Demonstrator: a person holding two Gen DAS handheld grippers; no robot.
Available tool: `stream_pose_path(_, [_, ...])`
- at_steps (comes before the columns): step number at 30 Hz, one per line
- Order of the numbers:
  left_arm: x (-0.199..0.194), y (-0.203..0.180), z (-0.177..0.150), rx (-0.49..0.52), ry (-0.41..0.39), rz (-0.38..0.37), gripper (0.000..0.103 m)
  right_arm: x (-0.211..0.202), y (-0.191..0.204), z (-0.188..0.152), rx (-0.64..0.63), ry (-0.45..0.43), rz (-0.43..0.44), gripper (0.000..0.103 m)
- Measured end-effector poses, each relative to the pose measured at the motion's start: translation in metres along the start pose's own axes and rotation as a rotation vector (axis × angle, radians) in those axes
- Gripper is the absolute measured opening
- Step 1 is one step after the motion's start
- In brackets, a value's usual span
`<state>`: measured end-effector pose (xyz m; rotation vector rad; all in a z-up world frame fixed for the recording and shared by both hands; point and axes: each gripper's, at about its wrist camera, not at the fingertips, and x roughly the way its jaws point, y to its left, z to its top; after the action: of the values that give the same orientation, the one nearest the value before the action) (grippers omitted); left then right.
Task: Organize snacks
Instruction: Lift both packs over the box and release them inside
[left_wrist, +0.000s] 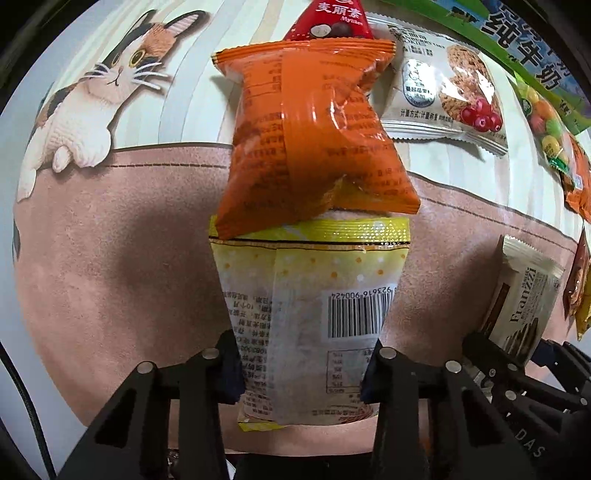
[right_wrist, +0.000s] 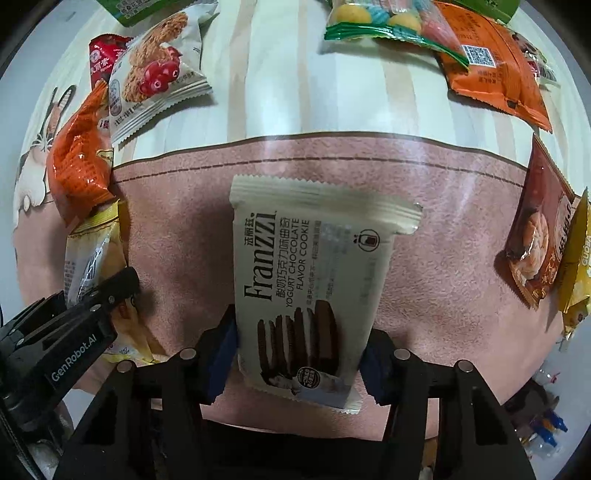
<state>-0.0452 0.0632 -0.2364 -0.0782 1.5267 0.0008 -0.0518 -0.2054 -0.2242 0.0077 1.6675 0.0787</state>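
Note:
A yellow-and-white snack packet (left_wrist: 310, 306) with a barcode sits between the pads of my left gripper (left_wrist: 301, 373), which is shut on its sides. An orange packet (left_wrist: 314, 129) lies just beyond it and overlaps its top seal. In the right wrist view, my right gripper (right_wrist: 297, 360) is shut on a cream Franzzi chocolate cookie packet (right_wrist: 314, 280), over the pink part of the mat (right_wrist: 443, 184). The left gripper (right_wrist: 92, 302) shows at that view's left edge, with the yellow packet (right_wrist: 94, 251) in it. The Franzzi packet (left_wrist: 524, 302) also stands at the right of the left wrist view.
A cranberry cookie packet (left_wrist: 447, 85), a red chocolate packet (left_wrist: 332, 18), a green milk pack (left_wrist: 517, 33) and a candy bag (left_wrist: 546, 122) lie at the back. An orange QR packet (right_wrist: 491, 66), a brown packet (right_wrist: 535, 236) and a yellow one (right_wrist: 576, 266) lie to the right.

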Motion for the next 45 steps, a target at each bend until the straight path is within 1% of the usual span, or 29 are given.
stream_pose_path(3, [0.005, -0.013, -0.007, 0.005, 0.002, 0.007, 0.039, 0.003, 0.006, 0.003, 0.005, 0.006, -0.001, 0.060])
stream_pose_path(4, [-0.001, -0.020, -0.013, 0.005, 0.003, 0.008, 0.039, 0.002, 0.006, 0.003, 0.005, 0.006, -0.001, 0.060])
stream_pose_path(6, [-0.002, -0.027, -0.013, 0.009, 0.002, 0.007, 0.039, 0.003, 0.006, 0.008, 0.006, 0.008, 0.005, 0.060])
stream_pose_path(10, [-0.014, -0.039, -0.018, 0.036, -0.006, -0.007, 0.039, -0.010, -0.002, 0.007, 0.019, -0.010, 0.045, 0.058])
stream_pose_path(12, [-0.022, -0.046, -0.023, 0.058, -0.023, 0.000, 0.039, -0.018, -0.005, 0.006, 0.017, -0.024, 0.057, 0.058])
stream_pose_path(14, [-0.033, -0.050, -0.027, 0.067, -0.039, -0.011, 0.039, -0.029, -0.008, 0.005, 0.010, -0.047, 0.068, 0.058])
stream_pose_path(18, [-0.070, -0.060, -0.033, 0.088, -0.101, -0.033, 0.039, -0.057, -0.019, -0.002, 0.001, -0.100, 0.086, 0.058])
stream_pose_path(21, [-0.106, -0.067, -0.029, 0.078, -0.148, -0.094, 0.039, -0.086, -0.031, 0.000, 0.011, -0.141, 0.123, 0.058])
stream_pose_path(23, [-0.136, -0.074, -0.022, 0.084, -0.195, -0.124, 0.039, -0.111, -0.039, 0.005, 0.013, -0.189, 0.142, 0.058])
stream_pose_path(26, [-0.185, -0.086, -0.005, 0.097, -0.276, -0.175, 0.039, -0.160, -0.052, 0.020, 0.011, -0.279, 0.161, 0.058])
stream_pose_path(29, [-0.227, -0.096, 0.029, 0.114, -0.331, -0.241, 0.039, -0.211, -0.063, 0.043, -0.004, -0.362, 0.185, 0.058])
stream_pose_path(31, [-0.244, -0.096, 0.053, 0.125, -0.349, -0.275, 0.039, -0.241, -0.069, 0.064, -0.016, -0.410, 0.197, 0.058])
stream_pose_path(33, [-0.264, -0.105, 0.086, 0.138, -0.379, -0.285, 0.039, -0.262, -0.071, 0.088, -0.030, -0.446, 0.193, 0.058])
stream_pose_path(36, [-0.273, -0.118, 0.139, 0.167, -0.393, -0.246, 0.039, -0.287, -0.081, 0.136, -0.051, -0.492, 0.150, 0.058])
stream_pose_path(38, [-0.272, -0.124, 0.175, 0.171, -0.393, -0.199, 0.039, -0.294, -0.089, 0.177, -0.064, -0.501, 0.097, 0.058])
stream_pose_path(40, [-0.261, -0.128, 0.214, 0.177, -0.373, -0.139, 0.039, -0.293, -0.097, 0.212, -0.068, -0.497, 0.073, 0.058])
stream_pose_path(41, [-0.253, -0.130, 0.235, 0.171, -0.358, -0.112, 0.039, -0.289, -0.103, 0.232, -0.073, -0.486, 0.061, 0.058])
stream_pose_path(45, [-0.216, -0.133, 0.285, 0.158, -0.289, -0.044, 0.040, -0.268, -0.121, 0.295, -0.067, -0.413, 0.000, 0.058])
